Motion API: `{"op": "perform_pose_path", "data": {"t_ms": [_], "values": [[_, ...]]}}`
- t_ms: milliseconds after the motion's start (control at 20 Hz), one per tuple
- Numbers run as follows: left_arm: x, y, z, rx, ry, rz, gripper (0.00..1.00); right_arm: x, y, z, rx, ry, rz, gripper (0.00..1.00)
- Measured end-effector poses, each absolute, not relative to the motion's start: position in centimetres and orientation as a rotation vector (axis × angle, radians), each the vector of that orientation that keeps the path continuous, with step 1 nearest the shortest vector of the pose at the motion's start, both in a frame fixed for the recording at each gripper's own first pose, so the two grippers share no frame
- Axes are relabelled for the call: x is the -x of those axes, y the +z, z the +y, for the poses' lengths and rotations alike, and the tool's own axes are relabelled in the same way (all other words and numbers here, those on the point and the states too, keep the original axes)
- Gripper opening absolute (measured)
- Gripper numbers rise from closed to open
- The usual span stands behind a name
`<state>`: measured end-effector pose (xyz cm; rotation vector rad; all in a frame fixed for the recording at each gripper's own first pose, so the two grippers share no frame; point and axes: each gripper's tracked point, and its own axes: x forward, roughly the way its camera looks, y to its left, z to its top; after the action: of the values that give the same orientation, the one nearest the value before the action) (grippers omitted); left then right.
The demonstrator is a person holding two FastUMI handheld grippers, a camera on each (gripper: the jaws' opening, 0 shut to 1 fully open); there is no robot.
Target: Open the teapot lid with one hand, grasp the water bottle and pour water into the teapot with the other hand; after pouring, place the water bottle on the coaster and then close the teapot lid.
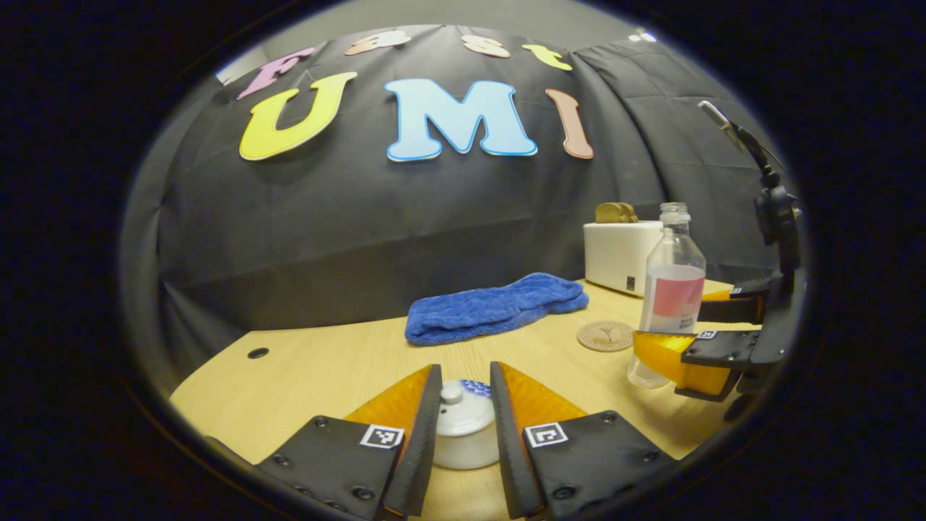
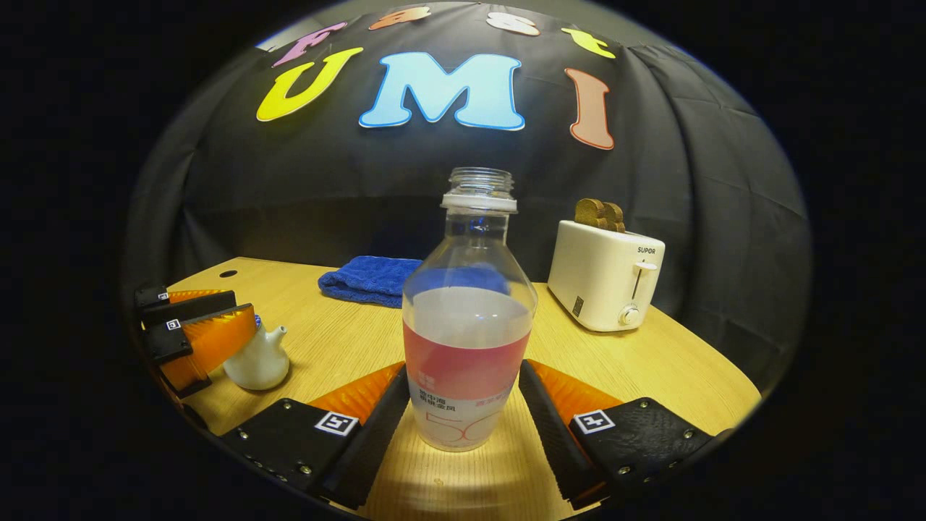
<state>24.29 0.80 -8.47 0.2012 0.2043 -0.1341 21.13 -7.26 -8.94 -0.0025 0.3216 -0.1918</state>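
Black cloth forms the booth wall behind a light wood worktop (image 2: pixel 325 340).

Left tool (image 1: pixel 464 376): in the left gripper view its fingers stand apart on either side of the teapot lid (image 1: pixel 463 412), with a gap visible between each finger and the lid. The lid sits on the white teapot (image 1: pixel 466 445), knob upward. In the right gripper view the same tool (image 2: pixel 199 340) appears at the left edge of the worktop, over the teapot (image 2: pixel 257 362), whose spout points toward the middle of the worktop.

Right tool (image 2: pixel 463 405): in the right gripper view its fingers are spread to either side of the water bottle (image 2: pixel 466 340), near the lower body; whether they touch it cannot be told. The bottle stands upright on the worktop, uncapped, partly filled, with a pink label band. In the left gripper view the right tool (image 1: pixel 712 333) reaches in from the right edge, one finger in front of the water bottle (image 1: pixel 673 289).

Other items:
- Round coaster (image 1: pixel 605 336), flat on the worktop just beside the bottle, toward the middle.
- Blue towel (image 1: pixel 495 307), folded, near the back edge.
- White toaster (image 2: pixel 604 275) with bread slices (image 2: pixel 599 211) in its slots, toward the back right corner.
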Motion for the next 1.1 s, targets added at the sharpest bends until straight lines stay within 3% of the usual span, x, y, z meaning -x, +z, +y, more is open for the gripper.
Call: {"op": "perform_pose_path", "data": {"t_ms": [150, 400, 500, 550, 850, 950, 1000, 1100], "values": [[-24.1, -8.6, 0.8, -0.152, -0.147, 0.208, 0.25, -21.1, -9.0, -7.3, -0.001, -0.192, 0.323, 0.92], [-24.1, -8.7, 0.8, -0.142, -0.147, 0.210, 0.25, -21.2, -9.2, -7.2, -0.018, -0.184, 0.332, 0.92], [-24.0, -8.5, 0.8, -0.116, -0.162, 0.194, 0.26, -21.4, -9.3, -7.1, -0.025, -0.179, 0.334, 0.83], [-24.0, -8.4, 0.7, -0.110, -0.169, 0.194, 0.17, -21.2, -9.2, -7.0, -0.024, -0.178, 0.333, 0.80], [-23.8, -7.7, 0.8, -0.092, -0.174, 0.169, 0.13, -21.2, -9.2, -7.1, -0.017, -0.170, 0.327, 0.79], [-23.7, -6.8, 0.9, -0.080, -0.173, 0.142, 0.17, -21.3, -9.2, -7.1, -0.018, -0.171, 0.327, 0.77], [-23.5, -6.4, 0.9, -0.072, -0.174, 0.129, 0.13, -21.3, -9.0, -7.1, -0.018, -0.166, 0.326, 0.77], [-23.2, -5.6, 0.9, -0.057, -0.175, 0.107, 0.17, -21.3, -9.2, -7.2, -0.019, -0.162, 0.326, 0.76]]}}
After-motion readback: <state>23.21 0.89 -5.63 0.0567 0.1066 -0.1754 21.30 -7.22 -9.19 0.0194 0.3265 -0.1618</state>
